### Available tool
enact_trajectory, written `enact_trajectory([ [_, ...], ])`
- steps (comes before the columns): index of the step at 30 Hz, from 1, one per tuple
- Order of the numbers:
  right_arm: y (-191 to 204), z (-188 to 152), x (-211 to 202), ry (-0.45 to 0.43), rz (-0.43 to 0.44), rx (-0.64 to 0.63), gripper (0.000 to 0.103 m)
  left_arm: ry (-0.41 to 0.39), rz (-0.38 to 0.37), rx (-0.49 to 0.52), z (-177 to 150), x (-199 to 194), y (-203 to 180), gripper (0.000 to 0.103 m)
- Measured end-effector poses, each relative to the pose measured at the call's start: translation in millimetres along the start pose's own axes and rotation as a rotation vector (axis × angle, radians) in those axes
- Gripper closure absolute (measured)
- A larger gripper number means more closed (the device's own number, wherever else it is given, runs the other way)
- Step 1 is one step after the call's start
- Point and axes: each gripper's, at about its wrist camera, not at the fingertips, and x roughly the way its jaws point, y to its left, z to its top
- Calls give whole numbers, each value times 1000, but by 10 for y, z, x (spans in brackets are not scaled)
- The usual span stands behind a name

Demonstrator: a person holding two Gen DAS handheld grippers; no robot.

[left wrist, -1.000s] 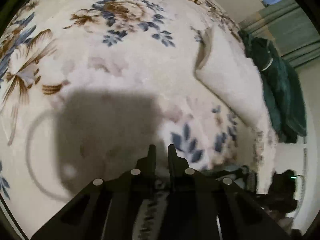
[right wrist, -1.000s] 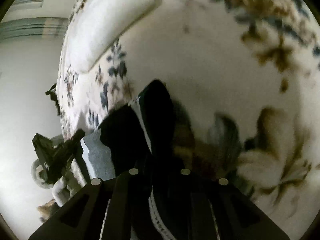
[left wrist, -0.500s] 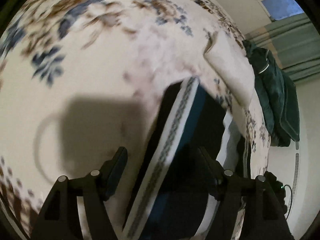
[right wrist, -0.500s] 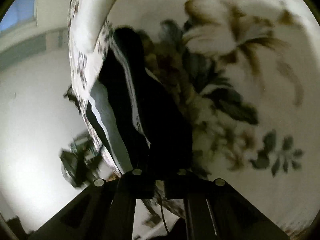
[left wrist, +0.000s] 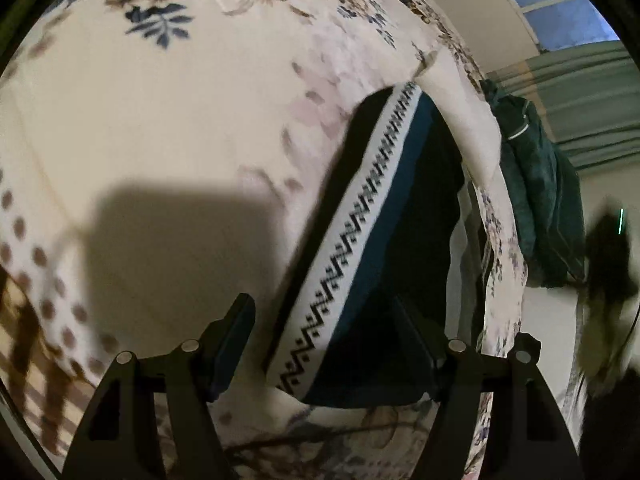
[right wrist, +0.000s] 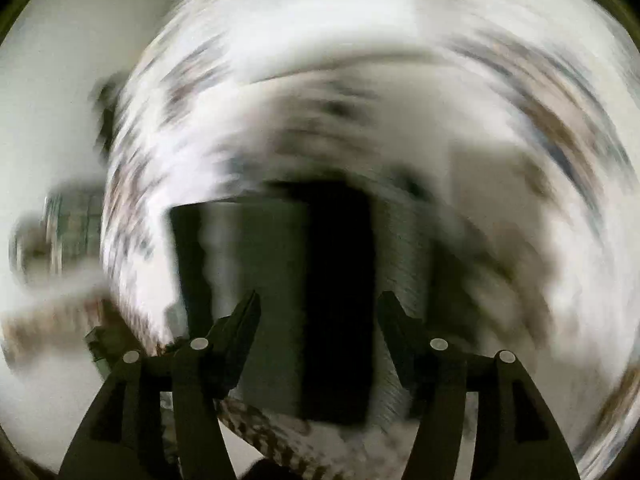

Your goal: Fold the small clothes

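One garment (left wrist: 384,248) lies folded on the bed (left wrist: 168,128) — released.
Left claw (left wrist: 336,344) and right claw (right wrist: 318,344), which has just been opening, gape empty — further clothes unseen.

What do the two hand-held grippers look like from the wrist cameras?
Both look alike: the left hand-held gripper and right hand-held gripper have matte black angular arms with silver round pins and flat, tapered black fingers. No cables, markings or sleeves show.
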Motion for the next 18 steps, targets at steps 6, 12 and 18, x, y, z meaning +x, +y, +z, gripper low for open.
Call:
enact_trajectory([
  [6, 1322, 902, 1219, 224, -16, -325, 40, -24, -36, 40, -109, 31, -61, 37],
  [12, 1511, 1030, 1738, 315, -104, -331, 95, -37, -61, 98, -184, 72, -53, 90],
  [18, 1263, 1122, 1604, 311, 30, -219, 97, -11, -79, 27, -153, 36, -1, 86],
])
